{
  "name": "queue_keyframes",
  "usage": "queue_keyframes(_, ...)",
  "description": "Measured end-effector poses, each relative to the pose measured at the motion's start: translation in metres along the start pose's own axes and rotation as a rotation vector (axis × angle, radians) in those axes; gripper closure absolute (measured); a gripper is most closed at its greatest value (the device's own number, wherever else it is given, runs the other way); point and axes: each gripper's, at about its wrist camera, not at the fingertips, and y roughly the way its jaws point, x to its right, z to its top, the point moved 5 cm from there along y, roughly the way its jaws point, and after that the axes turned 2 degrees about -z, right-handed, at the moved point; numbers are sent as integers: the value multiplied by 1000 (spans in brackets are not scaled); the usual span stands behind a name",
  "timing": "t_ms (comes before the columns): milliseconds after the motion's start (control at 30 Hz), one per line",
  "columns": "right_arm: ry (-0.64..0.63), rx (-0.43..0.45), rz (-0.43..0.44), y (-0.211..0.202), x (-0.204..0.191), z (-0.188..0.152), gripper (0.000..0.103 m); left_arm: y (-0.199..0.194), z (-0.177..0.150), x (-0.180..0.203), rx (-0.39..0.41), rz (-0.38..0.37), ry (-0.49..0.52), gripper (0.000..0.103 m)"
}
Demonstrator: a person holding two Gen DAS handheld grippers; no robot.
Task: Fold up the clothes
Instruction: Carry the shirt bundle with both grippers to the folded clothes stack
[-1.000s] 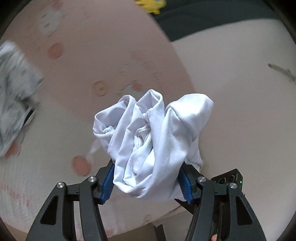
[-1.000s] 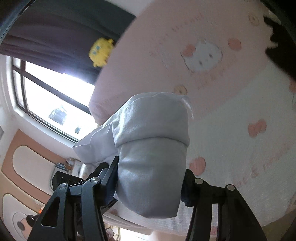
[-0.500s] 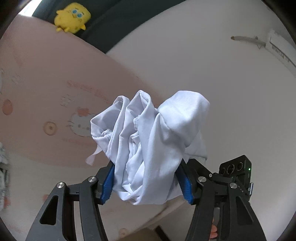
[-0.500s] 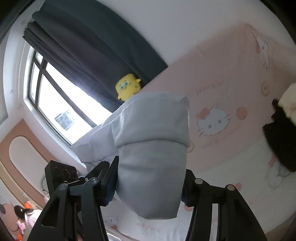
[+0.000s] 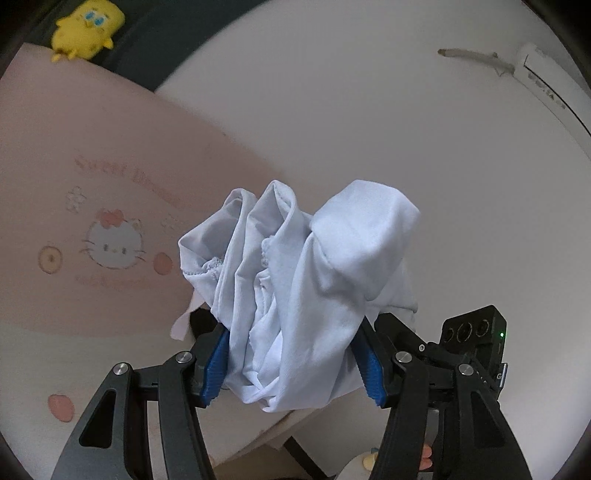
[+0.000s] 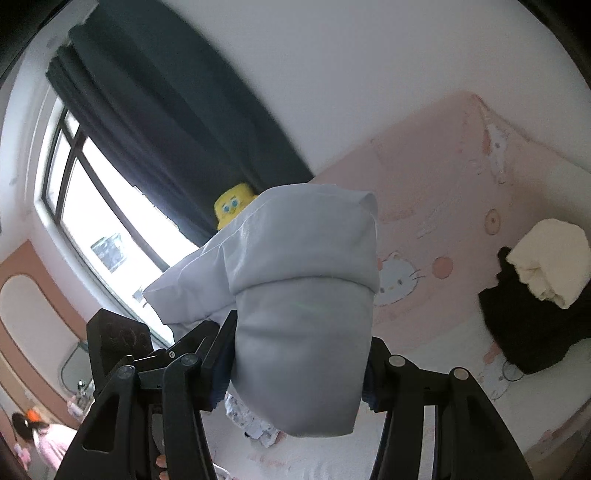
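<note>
The pink bed (image 5: 110,184) had dropped below my left gripper (image 5: 291,365) and right gripper (image 6: 295,369) as both, clamped on the white garment (image 5: 306,280), lifted it ready to spread.

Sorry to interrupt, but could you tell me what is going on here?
A person is folding clothes with two handheld claws. The left claw and right claw each clamp a bunched part of a white fabric garment, held up above the pink cartoon-cat bedsheet. No fold shows yet.

Yellow plush toy (image 5: 85,27) — dark curtain (image 6: 155,122)
</note>
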Motion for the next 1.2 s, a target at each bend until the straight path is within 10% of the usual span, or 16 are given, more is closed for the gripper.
queue_keyframes(767, 318, 154, -269, -46, 244, 68, 49, 307, -16, 32, -393, -163, 13, 46)
queue_keyframes(1200, 642, 373, -343, -14, 327, 64, 49, 409, -6, 23, -565, -139, 170, 46)
